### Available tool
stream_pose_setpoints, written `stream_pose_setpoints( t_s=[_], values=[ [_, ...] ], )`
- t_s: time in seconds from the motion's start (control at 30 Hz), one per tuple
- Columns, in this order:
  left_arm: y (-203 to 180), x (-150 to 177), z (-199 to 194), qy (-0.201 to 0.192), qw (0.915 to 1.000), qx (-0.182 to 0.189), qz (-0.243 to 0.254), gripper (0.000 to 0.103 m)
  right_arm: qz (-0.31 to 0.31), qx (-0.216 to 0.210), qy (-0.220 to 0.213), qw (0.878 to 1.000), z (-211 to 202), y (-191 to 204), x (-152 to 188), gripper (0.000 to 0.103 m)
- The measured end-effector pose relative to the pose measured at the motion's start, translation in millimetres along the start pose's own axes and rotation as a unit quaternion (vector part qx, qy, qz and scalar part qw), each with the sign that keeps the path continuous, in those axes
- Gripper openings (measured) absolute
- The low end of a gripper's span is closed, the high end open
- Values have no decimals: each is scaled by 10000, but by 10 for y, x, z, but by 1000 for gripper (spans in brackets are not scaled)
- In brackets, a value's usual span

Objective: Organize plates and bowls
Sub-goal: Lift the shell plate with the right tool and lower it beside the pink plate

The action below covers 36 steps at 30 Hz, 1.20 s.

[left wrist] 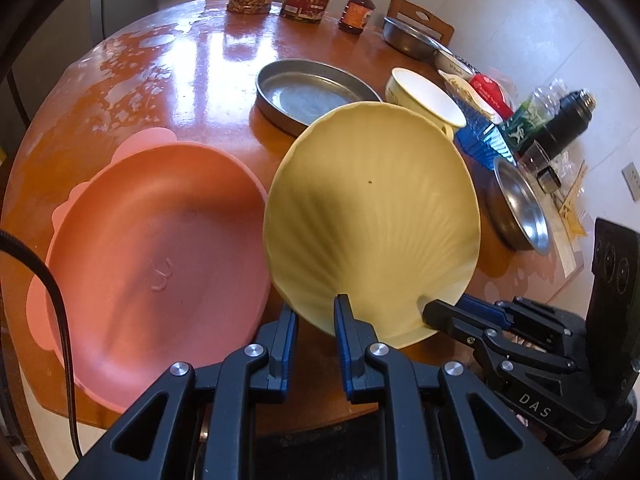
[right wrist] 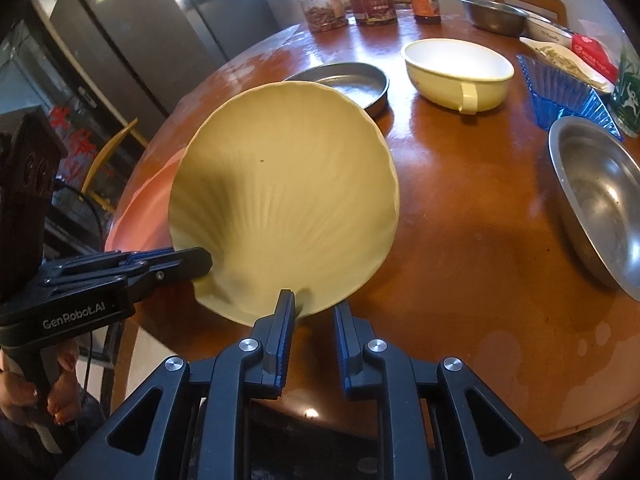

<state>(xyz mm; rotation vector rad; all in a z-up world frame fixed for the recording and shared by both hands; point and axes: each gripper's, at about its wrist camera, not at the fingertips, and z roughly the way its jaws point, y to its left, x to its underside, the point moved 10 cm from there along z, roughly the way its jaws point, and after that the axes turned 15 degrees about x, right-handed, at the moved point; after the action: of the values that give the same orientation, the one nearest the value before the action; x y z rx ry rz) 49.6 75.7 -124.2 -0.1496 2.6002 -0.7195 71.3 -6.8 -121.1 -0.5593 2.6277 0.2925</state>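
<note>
Yellow shell plate [left wrist: 372, 216] held tilted above the counter's [right wrist: 460, 220] near edge, just right of the pink plate [left wrist: 160, 264]. Both grippers' jaws stand parted at its near rim; grip uncertain.

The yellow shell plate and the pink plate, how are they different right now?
The yellow shell plate is lifted and tilted; the pink plate lies flat on the table. The yellow one has fan-like ribs and a scalloped edge; the pink one is smooth, with ear-like tabs on its rim. The pink one looks bigger. Both are empty.
</note>
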Motion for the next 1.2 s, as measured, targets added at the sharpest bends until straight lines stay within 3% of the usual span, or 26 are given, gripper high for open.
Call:
stream_pose_setpoints(
  t_s=[0.47,0.87,1.2],
  values=[
    [-195,189,93,139,9994,203,-226,21,-131,136,89,9998,-88,-173,137,20],
    [-72,252,60,198,9988,-52,-441,22,-369,21,292,9989,-53,-24,161,22],
    [-37,260,20,199,9986,-233,-424,23,-446,118,145,9988,-69,-9,79,40]
  ],
)
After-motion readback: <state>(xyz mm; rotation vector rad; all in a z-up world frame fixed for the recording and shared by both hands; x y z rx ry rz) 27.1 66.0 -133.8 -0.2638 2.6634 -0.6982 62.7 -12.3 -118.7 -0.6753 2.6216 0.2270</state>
